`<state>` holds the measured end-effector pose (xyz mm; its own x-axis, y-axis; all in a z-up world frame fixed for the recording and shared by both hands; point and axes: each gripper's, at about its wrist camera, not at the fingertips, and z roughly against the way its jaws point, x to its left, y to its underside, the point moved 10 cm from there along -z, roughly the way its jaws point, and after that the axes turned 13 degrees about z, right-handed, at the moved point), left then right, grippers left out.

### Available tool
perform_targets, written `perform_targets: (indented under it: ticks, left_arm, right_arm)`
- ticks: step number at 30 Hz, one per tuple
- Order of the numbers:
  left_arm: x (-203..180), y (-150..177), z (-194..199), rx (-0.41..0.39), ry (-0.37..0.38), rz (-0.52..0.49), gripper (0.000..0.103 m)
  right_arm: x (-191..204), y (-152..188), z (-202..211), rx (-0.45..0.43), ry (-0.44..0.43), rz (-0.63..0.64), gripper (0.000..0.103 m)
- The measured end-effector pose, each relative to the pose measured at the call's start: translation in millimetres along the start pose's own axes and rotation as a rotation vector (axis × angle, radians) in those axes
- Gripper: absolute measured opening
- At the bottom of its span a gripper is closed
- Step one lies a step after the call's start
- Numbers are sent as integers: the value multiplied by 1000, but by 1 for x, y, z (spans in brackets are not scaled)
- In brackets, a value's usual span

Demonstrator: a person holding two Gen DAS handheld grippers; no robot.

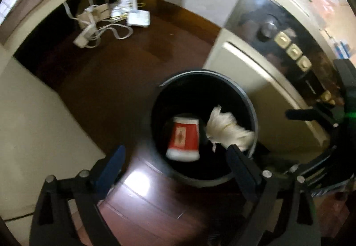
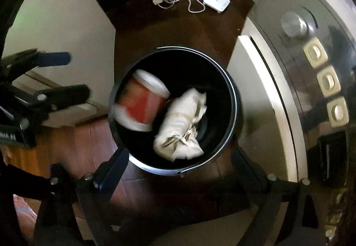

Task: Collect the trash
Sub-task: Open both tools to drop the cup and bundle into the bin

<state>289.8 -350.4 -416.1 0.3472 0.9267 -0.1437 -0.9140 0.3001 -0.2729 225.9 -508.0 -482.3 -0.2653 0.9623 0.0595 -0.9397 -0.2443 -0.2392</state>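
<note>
A black round trash bin [image 1: 200, 73] [image 2: 233, 94] stands on the dark wooden floor, and both grippers point down at it from above. Inside its opening I see a red paper cup with white rims [image 1: 183, 137] [image 2: 144, 103], tipped on its side and blurred. Beside it lies a crumpled white paper wad [image 1: 229, 132] [image 2: 182, 123]. My left gripper [image 1: 176, 147] [image 2: 66, 75] is open, its fingers apart from the cup. My right gripper [image 2: 181, 152] [image 1: 307, 139] is open too, with its fingers spread wider than the wad, which they do not touch.
A cream appliance with a dark panel, a knob and three square buttons [image 1: 291, 50] [image 2: 327, 81] stands close to the bin on the right. A white router [image 1: 138, 17] [image 2: 217, 2], a power strip and tangled cables lie on the floor beyond. A cream wall [image 1: 33, 112] stands at the left.
</note>
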Motion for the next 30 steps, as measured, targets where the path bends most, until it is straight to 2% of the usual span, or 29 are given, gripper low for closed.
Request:
perform_targets:
  ticks: [3, 6, 13, 16, 18, 23, 30]
  left_arm:
    - [8, 2, 22, -45, -28, 18, 100]
    - [11, 6, 42, -69, -31, 34, 100]
    - [1, 9, 137, -208, -55, 24, 100]
    - [3, 16, 183, -264, -49, 50, 100]
    - [9, 15, 201, -292, -56, 62, 100]
    - [26, 30, 259, -361, -79, 126, 100]
    - [62, 56, 341, -476, -97, 219, 100]
  right_arm:
    - [-6, -2, 22, -42, 7, -56, 94]
    - [-3, -9, 53, -78, 43, -89, 94]
    - [10, -29, 157, -227, 141, -181, 97]
    - [20, -34, 202, -293, 149, -215, 99]
    - [31, -36, 229, -334, 153, -223, 103]
    - [73, -43, 292, -435, 141, -200, 103]
    - [147, -52, 341, -437, 123, -88, 103]
